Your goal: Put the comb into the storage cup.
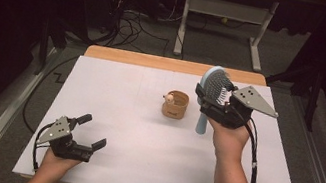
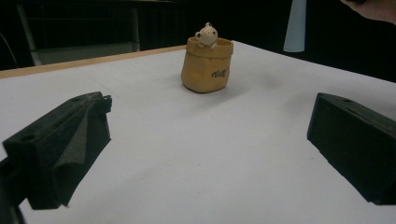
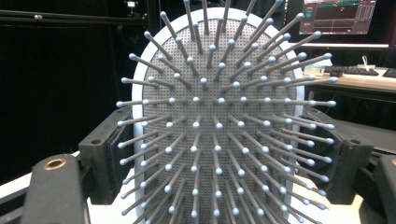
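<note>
While the right claw (image 1: 214, 100) clamps a pale blue hairbrush (image 1: 212, 92) by the sides of its oval head, the brush stands upright just to the right of the little tan pot (image 1: 176, 105), handle pointing down with its tip close over the white surface (image 1: 132, 137). From the right gripper view the bristles (image 3: 219, 126) face straight into the camera, ball tips fanning out, and the two black jaws press the rim of the head from either side. That pot, shaped like a small sack with a cream figure (image 2: 206, 35) peeking over its rim, sits near the middle of the surface and apart from the brush. Well to the near left of the pot, the left claw (image 1: 93, 132) rests low at the front edge, jaws spread wide with nothing between them, aimed toward the pot. In the left gripper view the pot stands ahead between the open jaws, and the brush handle (image 2: 295, 25) hangs behind and to the right of it
</note>
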A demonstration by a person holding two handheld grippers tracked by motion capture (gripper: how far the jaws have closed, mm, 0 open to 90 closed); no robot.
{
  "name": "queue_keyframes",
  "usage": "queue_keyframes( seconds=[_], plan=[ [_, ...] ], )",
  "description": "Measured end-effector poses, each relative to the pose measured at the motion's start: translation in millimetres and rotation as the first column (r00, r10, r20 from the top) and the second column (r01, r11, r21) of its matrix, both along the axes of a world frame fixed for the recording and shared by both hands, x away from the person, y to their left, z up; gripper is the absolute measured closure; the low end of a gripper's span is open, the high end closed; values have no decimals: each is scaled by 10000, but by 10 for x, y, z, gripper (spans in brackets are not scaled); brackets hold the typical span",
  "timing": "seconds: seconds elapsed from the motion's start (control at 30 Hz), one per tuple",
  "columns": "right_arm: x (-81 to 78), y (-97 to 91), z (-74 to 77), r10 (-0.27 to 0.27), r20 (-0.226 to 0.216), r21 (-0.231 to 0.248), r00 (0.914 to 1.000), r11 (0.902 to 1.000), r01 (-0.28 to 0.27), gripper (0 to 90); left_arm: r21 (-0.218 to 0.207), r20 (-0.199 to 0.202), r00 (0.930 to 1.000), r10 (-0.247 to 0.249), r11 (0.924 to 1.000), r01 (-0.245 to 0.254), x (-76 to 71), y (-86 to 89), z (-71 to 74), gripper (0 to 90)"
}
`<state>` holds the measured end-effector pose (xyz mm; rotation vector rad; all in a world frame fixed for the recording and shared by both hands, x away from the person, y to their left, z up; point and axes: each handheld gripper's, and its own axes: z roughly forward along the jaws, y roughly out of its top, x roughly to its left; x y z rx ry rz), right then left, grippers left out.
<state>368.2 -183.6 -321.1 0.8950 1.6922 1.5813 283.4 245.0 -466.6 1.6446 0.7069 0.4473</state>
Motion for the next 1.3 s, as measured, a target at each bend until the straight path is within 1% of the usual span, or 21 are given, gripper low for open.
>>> queue_keyframes(
  seconds=[0.23, 0.43, 0.63, 0.77, 1.1, 1.3],
  plan=[
    [118, 79, 81, 0, 116, -6, 9999, 10000, 0, 208, 58, 21, 10000, 13, 10000, -13, -6, 8, 3, 5],
    [220, 182, 174, 67, 201, -137, 9998, 9999, -64, 208, 93, 78, 10000, 55, 9999, -56, -11, 13, 5, 5],
    [317, 265, 233, 92, 295, -154, 9995, 9998, -87, 208, 108, 86, 9999, 55, 9999, -56, -9, 12, -1, 5],
    [387, 316, 243, 62, 229, -153, 9997, 9999, -58, 208, 120, 110, 9999, 56, 9999, -57, -9, 16, 0, 5],
    [505, 404, 247, -11, 309, -143, 9995, 9999, 16, 208, 35, 33, 10000, 81, 10000, -81, -8, 23, -7, 5],
    [577, 472, 253, -1, 322, -174, 9995, 9998, 7, 208, 99, 27, 10000, 46, 9999, -47, -5, 25, -11, 5]
  ],
)
